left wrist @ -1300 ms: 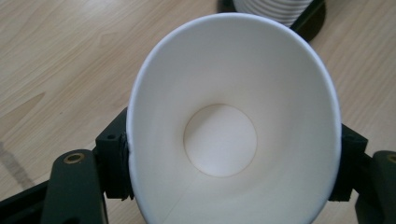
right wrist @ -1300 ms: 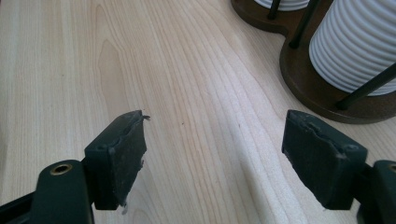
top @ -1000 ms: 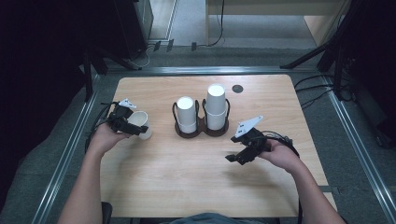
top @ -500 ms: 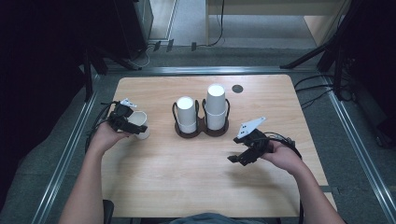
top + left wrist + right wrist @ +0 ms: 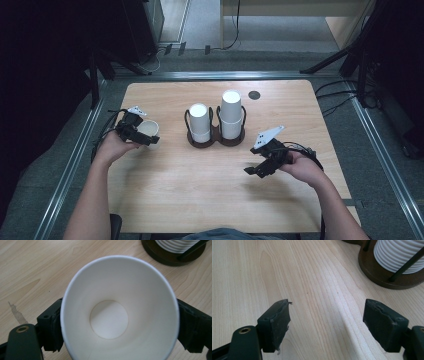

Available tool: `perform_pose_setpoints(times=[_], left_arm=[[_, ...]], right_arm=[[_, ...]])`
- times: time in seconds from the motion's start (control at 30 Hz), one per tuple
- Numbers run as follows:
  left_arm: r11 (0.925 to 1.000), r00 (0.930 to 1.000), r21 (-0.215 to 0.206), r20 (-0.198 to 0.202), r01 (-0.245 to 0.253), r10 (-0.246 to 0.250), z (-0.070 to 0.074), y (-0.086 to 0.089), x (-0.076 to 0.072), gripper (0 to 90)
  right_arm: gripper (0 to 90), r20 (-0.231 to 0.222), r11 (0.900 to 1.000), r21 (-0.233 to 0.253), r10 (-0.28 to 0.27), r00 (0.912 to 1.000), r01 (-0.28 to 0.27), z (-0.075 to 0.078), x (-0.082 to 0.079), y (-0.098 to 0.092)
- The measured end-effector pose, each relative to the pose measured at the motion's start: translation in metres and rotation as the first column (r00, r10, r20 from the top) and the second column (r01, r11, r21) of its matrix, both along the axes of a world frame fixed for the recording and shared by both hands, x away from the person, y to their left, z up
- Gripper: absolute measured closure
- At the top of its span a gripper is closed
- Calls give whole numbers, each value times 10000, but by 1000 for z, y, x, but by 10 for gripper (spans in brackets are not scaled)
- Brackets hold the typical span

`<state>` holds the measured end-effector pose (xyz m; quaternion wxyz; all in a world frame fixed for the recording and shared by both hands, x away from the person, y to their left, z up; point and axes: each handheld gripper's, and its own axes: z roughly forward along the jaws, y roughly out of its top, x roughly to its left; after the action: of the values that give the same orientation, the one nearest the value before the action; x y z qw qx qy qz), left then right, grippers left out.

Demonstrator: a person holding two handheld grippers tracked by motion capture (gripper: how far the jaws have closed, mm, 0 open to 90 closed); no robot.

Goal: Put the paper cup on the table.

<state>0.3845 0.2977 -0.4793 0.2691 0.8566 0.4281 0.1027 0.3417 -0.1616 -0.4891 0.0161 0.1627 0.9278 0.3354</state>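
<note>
Holding a white paper cup (image 5: pixel 119 315) in my left tool (image 5: pixel 137 133), I have its two jaws closed on the outside wall, one on each side, a little below the rim. The cup stands mouth up between these jaws, over the counter (image 5: pixel 200 190), and it is empty inside. My right tool (image 5: pixel 260 165) is wide open with nothing in it, low over bare wood. Ahead of it and to its right is the dark wooden holder (image 5: pixel 384 272) with the stacked cups (image 5: pixel 399 255).

I judge that this cup is very light and thin, so it will bend easily. If I squeeze more, the round mouth will become oval and the wall may crease. The paper looks smooth, so a too weak grip could let it slide down. The best place to hold is near the rolled rim, where the cup is stiffest, with gentle pressure only.
</note>
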Motion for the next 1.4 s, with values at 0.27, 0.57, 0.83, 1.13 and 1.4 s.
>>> perform_pose_setpoints(times=[0.27, 0.57, 0.83, 1.13, 1.4], left_arm=[[9997, 9995, -222, 291, -139, 146, 12, 2, -3, 84], [9961, 9977, -877, 645, -130, 187, 32, 5, -8, 85], [9865, 9983, -1637, 569, -45, 140, 46, -4, -11, 133], [9836, 9968, -1680, 556, 662, -576, 55, -33, -18, 136], [9821, 9945, -1567, 276, 1043, -1012, 49, -57, -23, 138]], right_arm=[[219, 35, 10000, -3, -29, 10000, 29, 0, 0, -1], [219, 44, 10000, -75, -24, 10000, 25, 0, 1, -1], [219, 69, 9999, -159, -9, 10000, 10, 0, -1, 0], [219, 175, 9999, -121, 42, 9998, -40, 1, 1, 0], [219, 223, 10000, -47, 41, 9997, -40, 3, 2, -1]])
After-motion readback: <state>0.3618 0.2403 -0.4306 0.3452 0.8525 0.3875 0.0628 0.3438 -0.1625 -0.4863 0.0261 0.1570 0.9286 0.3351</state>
